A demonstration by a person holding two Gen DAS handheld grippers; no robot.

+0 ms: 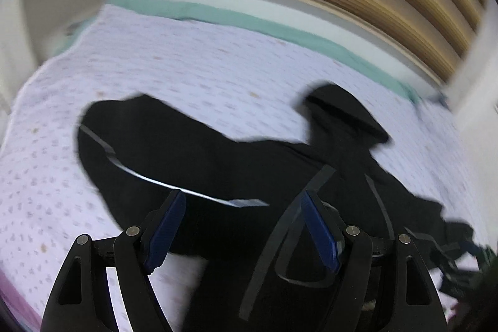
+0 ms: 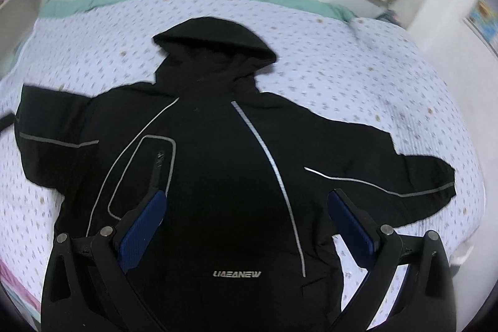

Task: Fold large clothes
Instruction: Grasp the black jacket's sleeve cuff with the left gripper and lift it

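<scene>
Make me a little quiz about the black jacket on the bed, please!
1. True or false: the black hooded jacket lies spread out, both sleeves out to the sides.
2. What does the right gripper hold? A) a sleeve B) the hood C) nothing
3. Fill in: the dotted bedsheet under the jacket is pale ____.

Key: 1 true; 2 C, as both it and the left gripper are open; 3 lilac.

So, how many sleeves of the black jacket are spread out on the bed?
2: one sleeve spread to the jacket's left in the right wrist view, the other sleeve to its right.
</scene>
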